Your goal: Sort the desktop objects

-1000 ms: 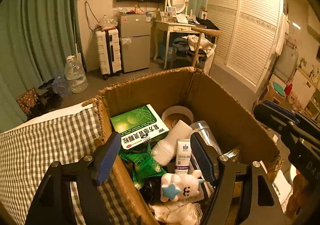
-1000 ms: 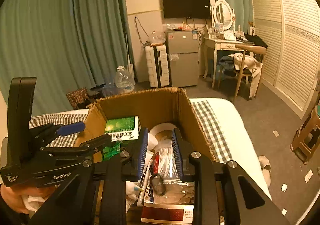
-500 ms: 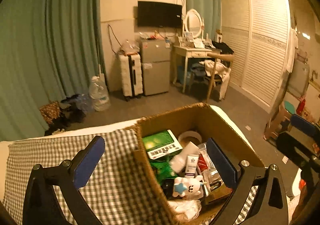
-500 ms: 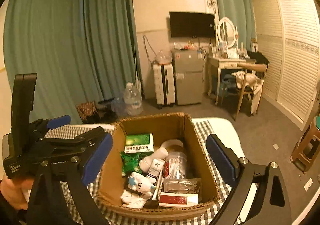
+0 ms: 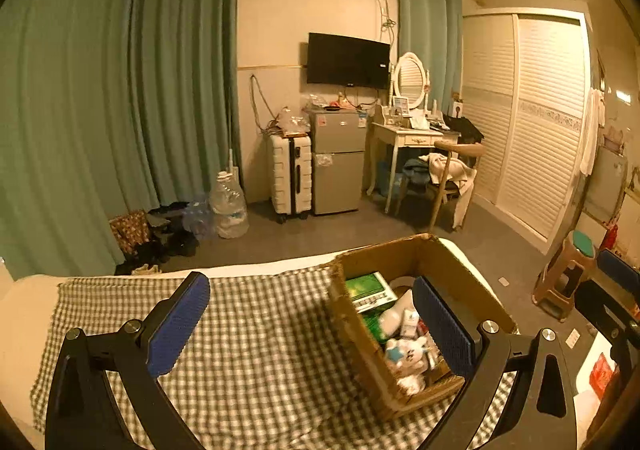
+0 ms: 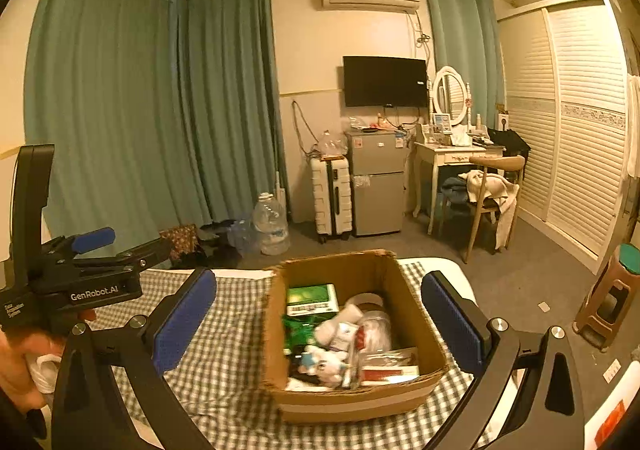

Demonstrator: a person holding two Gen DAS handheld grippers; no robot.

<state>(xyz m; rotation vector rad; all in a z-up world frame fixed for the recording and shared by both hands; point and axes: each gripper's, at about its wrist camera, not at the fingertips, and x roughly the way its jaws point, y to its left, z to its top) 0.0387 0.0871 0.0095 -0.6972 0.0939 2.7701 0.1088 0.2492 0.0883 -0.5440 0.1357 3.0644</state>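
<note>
Both claws, left (image 5: 310, 324) and right (image 6: 320, 324), gaping wide, holding nothing; I'm hovering over the box (image 6: 412, 292), should pick one item cleanly.

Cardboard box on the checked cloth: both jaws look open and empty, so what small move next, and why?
Probably keep both grippers back: the brown cardboard box already holds the green carton and white plush toy, and the checked cloth shows nothing loose. Right gripper and left gripper stand open.
</note>
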